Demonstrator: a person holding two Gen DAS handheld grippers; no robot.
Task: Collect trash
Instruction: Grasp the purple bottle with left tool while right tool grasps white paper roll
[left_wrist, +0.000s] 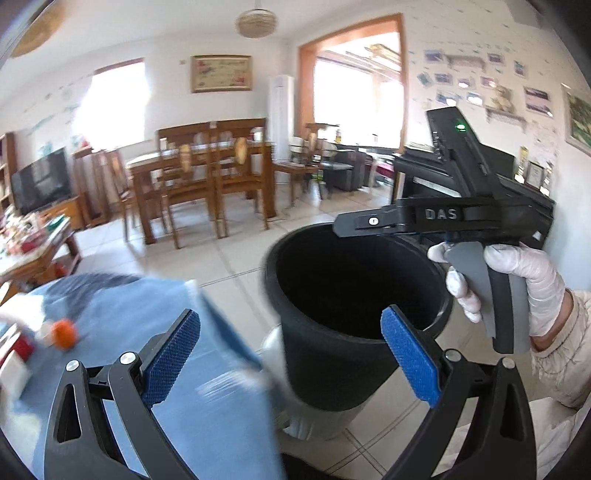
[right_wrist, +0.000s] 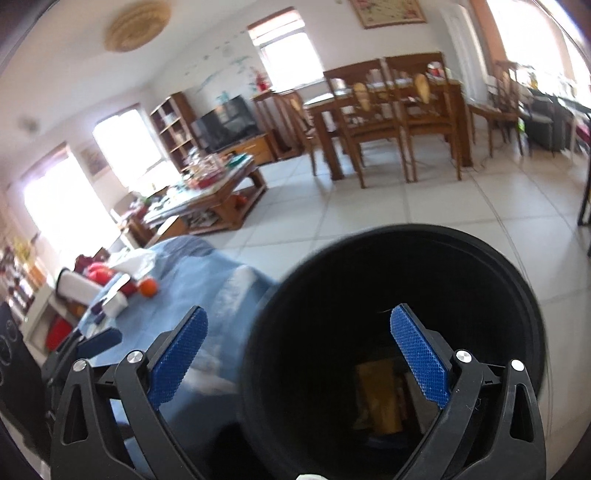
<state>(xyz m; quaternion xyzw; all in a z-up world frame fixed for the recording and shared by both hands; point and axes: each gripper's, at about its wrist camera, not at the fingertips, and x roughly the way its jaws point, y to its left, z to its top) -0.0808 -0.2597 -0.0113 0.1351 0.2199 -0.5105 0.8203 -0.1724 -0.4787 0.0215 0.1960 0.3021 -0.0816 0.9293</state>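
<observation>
Black plastic fills the middle of both views: the bin (left_wrist: 354, 314) stands on the tiled floor (left_wrist: 229, 258), just beside the table with the blue cloth (left_wrist: 122, 302). In the right wrist view the right gripper (right_wrist: 299, 354) hangs over the bin mouth (right_wrist: 388, 332), fingers spread wide with nothing between them; deep inside, at about 6 o'clock, sits something yellowish (right_wrist: 380, 398) (probably trash, too dim to name). The left gripper (left_wrist: 291, 354) is also wide open and empty, its right pad (left_wrist: 410, 354) in front of the bin's near wall and its left pad (left_wrist: 173, 354) over the cloth. From the left wrist view the right gripper (left_wrist: 373, 221) shows at 2 o'clock above the rim, held by a gloved hand (left_wrist: 517, 280).

More things to collect lie on the cloth at 9 o'clock: an orange ball (left_wrist: 64, 332) and some white and red pieces (right_wrist: 110, 291), blurred.

The risks, as I judge them: the bin stands close to the table edge, so a gripper swinging toward the table could clip the rim and tip it. The orange ball is round and could roll off the cloth if nudged rather than squarely pinched. The two grippers are near each other over the bin and could knock together.
</observation>
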